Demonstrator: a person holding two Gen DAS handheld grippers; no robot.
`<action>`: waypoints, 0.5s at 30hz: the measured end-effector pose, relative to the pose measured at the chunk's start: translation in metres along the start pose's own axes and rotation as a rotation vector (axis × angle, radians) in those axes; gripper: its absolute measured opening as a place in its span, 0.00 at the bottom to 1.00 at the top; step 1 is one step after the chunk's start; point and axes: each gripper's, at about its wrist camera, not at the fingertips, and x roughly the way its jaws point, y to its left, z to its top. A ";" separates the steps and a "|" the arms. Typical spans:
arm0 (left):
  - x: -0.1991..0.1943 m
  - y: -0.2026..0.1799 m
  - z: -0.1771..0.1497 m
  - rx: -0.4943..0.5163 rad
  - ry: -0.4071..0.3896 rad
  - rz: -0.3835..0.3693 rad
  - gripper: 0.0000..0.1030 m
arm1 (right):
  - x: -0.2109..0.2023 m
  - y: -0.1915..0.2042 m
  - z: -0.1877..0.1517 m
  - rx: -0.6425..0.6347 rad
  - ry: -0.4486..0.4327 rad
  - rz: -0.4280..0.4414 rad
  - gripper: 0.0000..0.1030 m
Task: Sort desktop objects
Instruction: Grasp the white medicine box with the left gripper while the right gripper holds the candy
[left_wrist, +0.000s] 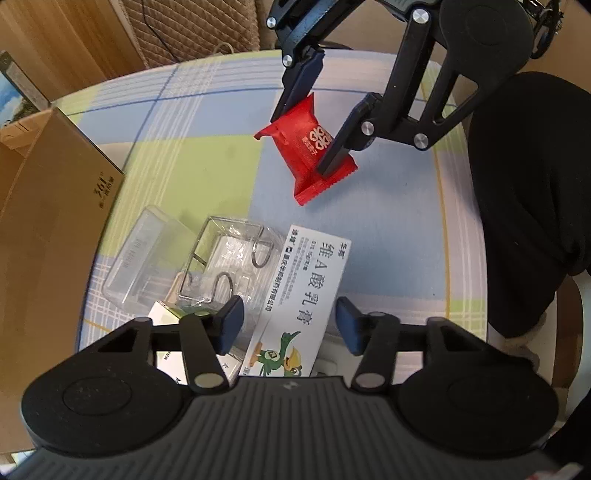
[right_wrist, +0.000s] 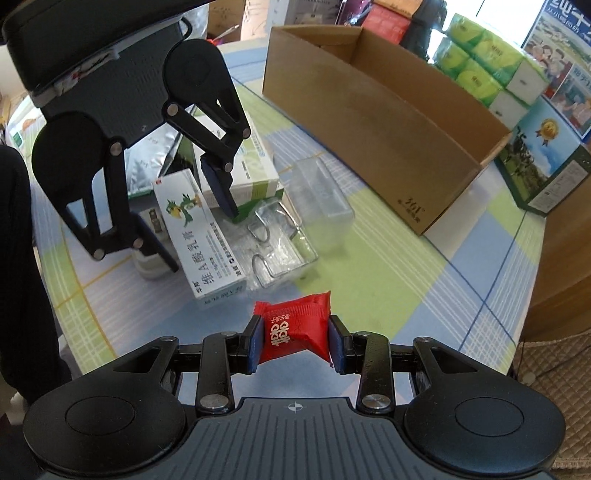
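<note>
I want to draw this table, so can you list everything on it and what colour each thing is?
Red packet: one, red, between the right gripper's fingers.
Ointment box: one, white and green, table middle.
Wire holder: one, clear with metal wire, beside ointment box.
Clear case: one, transparent, near cardboard box.
Cardboard box: one, brown, open, table edge.
Tablecloth: one, blue-green-white checks.
Tissue packs: several, green, background.
Left gripper: black, open.
Right gripper: black, shut.

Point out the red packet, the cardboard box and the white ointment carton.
red packet (right_wrist: 295, 338): right wrist view, printed front face between the right tool's pads.
cardboard box (right_wrist: 369, 133): right wrist view, long near side wall.
white ointment carton (left_wrist: 306, 295): left wrist view, lettered top face.
</note>
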 end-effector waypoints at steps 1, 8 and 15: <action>0.003 0.003 0.000 0.005 0.005 -0.010 0.46 | 0.002 -0.001 0.000 -0.001 0.003 0.004 0.33; 0.011 0.011 0.001 0.025 0.015 -0.059 0.37 | 0.013 -0.004 0.001 -0.001 0.013 0.018 0.33; 0.007 0.013 0.004 0.028 -0.009 -0.016 0.33 | 0.010 -0.002 0.005 0.019 0.004 0.005 0.33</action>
